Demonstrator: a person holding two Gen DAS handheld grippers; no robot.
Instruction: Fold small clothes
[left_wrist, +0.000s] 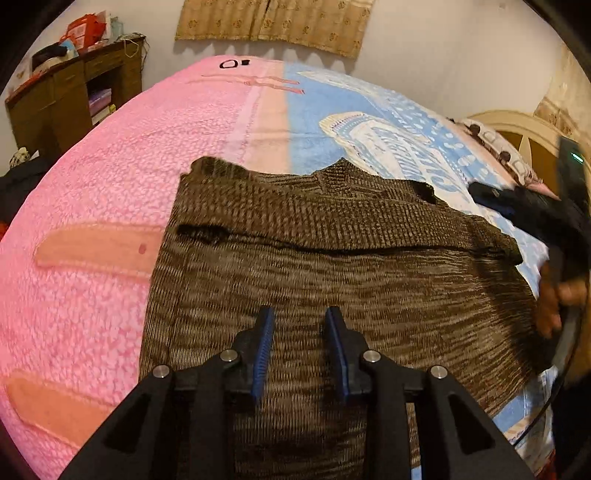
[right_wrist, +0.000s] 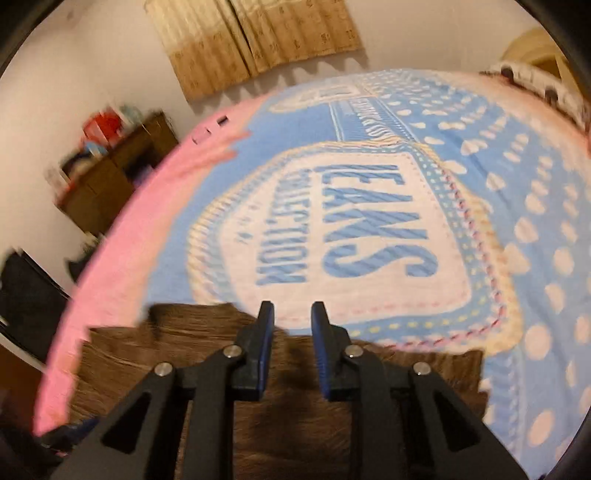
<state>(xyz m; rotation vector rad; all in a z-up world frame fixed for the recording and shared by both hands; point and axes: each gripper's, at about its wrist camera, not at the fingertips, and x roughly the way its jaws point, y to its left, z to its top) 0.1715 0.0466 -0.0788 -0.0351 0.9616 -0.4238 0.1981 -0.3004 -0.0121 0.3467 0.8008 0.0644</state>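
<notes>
brown knit garment (left_wrist: 332, 266) half-folded on bed (left_wrist: 92, 192) | left hand-held gripper (left_wrist: 300, 325), right hand-held gripper (right_wrist: 292, 314) both parted, empty | more folds left

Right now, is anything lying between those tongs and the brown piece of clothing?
Nothing visible. The left tongs hover directly over the brown garment with empty jaws, and the right tongs sit above its far edge, also empty. Only bedspread surrounds it.
</notes>
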